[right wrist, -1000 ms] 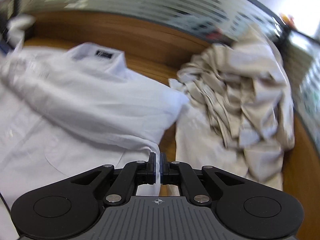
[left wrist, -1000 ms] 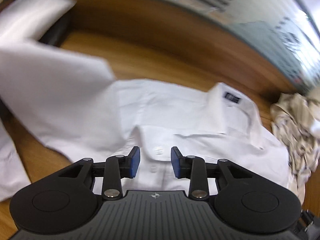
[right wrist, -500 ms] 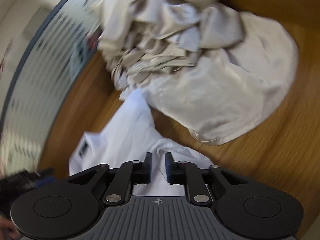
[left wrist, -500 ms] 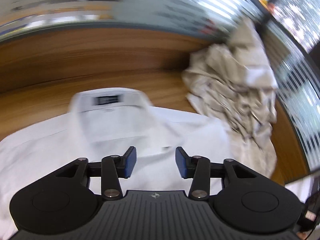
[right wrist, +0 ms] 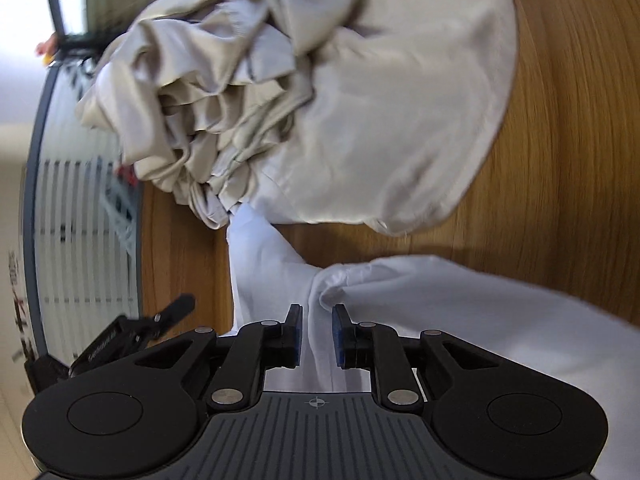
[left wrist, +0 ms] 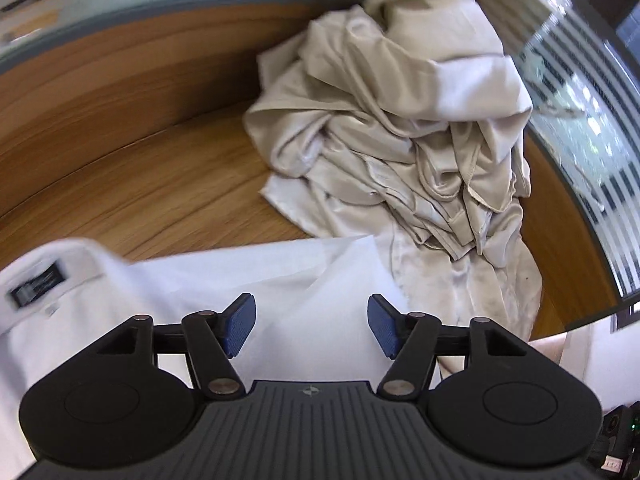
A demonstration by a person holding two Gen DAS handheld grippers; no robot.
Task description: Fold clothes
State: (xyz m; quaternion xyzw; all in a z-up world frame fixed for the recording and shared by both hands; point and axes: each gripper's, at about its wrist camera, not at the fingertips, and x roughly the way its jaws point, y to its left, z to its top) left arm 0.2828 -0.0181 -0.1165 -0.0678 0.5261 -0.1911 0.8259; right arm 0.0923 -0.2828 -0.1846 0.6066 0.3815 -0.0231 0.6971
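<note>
Since a second ago my left gripper (left wrist: 311,327) has swung from the collar toward the beige heap, its jaws opening wide, nothing pinched. My right gripper (right wrist: 317,335) has rolled over and parted slightly; white cloth shows between its pads, untouched. Below both, the white shirt (left wrist: 224,280) lies on the wooden table (left wrist: 152,184), just beside the crumpled beige clothes (left wrist: 400,128).
</note>
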